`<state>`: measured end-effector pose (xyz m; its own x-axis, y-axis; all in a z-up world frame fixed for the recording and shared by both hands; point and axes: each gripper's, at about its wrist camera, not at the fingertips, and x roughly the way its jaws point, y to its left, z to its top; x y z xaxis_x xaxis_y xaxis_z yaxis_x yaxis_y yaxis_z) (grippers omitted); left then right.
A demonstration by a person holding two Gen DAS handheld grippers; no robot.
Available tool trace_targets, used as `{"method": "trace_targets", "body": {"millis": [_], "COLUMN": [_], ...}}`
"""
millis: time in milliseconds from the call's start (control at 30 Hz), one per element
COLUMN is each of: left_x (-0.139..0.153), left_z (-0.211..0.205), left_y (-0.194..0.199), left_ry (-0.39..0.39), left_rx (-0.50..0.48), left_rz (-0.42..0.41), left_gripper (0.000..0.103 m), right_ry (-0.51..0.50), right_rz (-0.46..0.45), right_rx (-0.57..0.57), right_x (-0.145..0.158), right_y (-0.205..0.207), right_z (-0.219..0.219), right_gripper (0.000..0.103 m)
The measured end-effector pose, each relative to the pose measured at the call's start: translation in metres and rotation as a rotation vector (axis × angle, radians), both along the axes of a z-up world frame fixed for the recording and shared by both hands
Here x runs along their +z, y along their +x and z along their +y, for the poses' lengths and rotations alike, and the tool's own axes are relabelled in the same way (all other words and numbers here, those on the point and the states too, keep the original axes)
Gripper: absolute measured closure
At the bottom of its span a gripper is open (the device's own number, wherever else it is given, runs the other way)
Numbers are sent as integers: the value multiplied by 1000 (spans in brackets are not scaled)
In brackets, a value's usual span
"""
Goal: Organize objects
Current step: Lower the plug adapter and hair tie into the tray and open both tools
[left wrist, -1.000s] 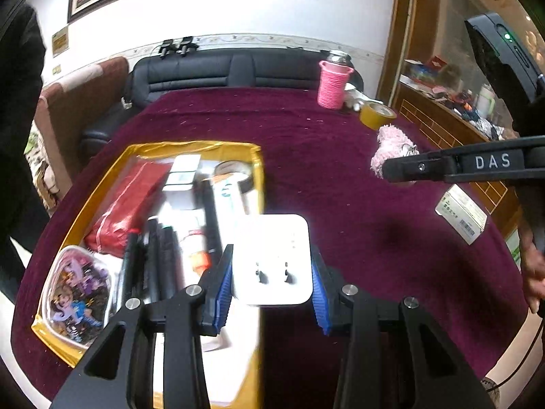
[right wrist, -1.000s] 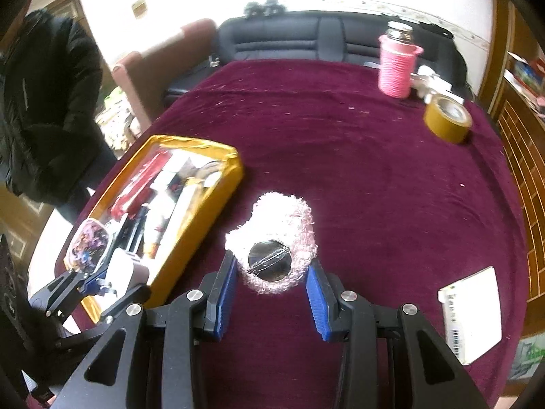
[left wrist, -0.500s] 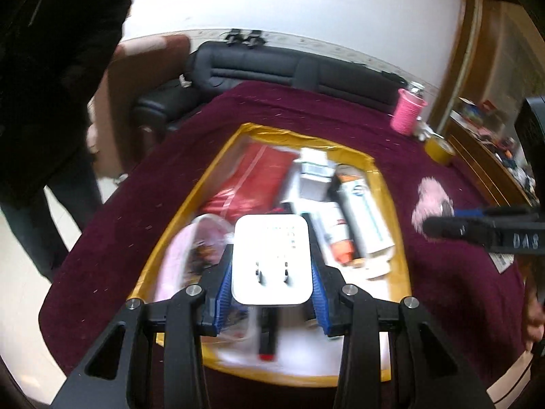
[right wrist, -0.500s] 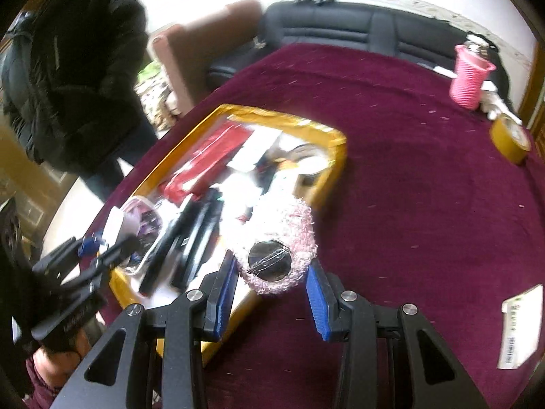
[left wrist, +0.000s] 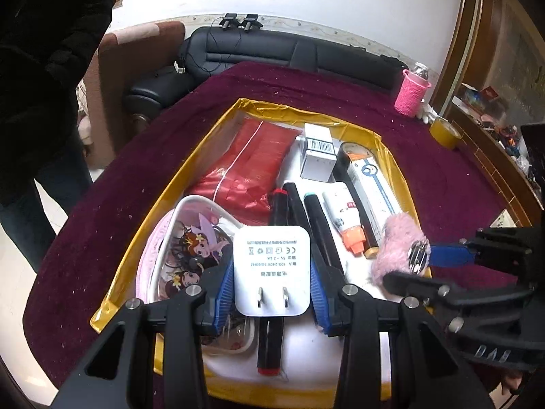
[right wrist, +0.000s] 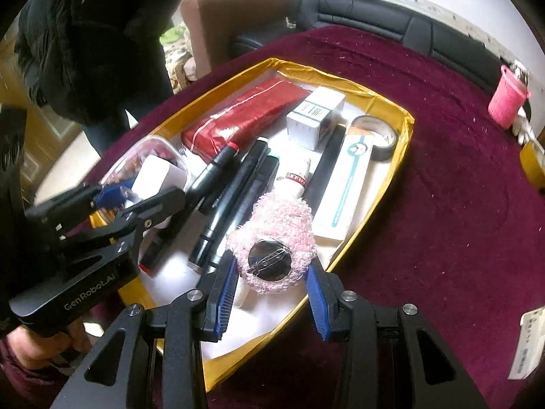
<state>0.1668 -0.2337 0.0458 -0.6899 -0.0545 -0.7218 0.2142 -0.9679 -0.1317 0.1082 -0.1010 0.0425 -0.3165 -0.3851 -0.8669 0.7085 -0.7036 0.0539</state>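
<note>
My left gripper (left wrist: 271, 291) is shut on a white plug charger (left wrist: 272, 266), held over the near end of the yellow-rimmed tray (left wrist: 299, 110), above the cartoon-print case (left wrist: 184, 248) and black markers (left wrist: 277, 211). My right gripper (right wrist: 270, 288) is shut on a fluffy pink brooch (right wrist: 272, 235) with a metal pin back, held over the tray's (right wrist: 405, 129) near right part. The right gripper also shows in the left wrist view (left wrist: 422, 266) with the brooch (left wrist: 396, 242). The left gripper shows in the right wrist view (right wrist: 136, 194) with the charger (right wrist: 153, 177).
The tray holds a red pouch (left wrist: 245, 167), white box (left wrist: 316, 153), glue tube (left wrist: 344, 218), long carton (left wrist: 373, 191) and tape roll (right wrist: 374, 136). On the maroon cloth stand a pink cup (left wrist: 410, 93), yellow tape (left wrist: 442, 133) and a white packet (right wrist: 528, 344). A person (right wrist: 95, 34) stands at left.
Both grippers have moved left from the bare cloth to over the tray, each still holding its object. The brooch now hangs over the tray's near right part.
</note>
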Motion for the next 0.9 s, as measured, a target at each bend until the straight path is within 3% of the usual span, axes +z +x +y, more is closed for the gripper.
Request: {"method": "trace_targets", "body": {"millis": [400,900], "left_x": [8,18], "left_z": [14,18], "left_y": [-30,-33], "left_ry": [-54,-120], "left_rx": [-18,10], "left_rz": [9,54], "left_gripper": [64,64], "right_ry": [-13,-28], "right_rz": [102,169], "right_rx": [38,55], "right_x": [-12,-16], "right_y": [-3,10], "right_z": [-6,-11], "right_gripper": [59,56]}}
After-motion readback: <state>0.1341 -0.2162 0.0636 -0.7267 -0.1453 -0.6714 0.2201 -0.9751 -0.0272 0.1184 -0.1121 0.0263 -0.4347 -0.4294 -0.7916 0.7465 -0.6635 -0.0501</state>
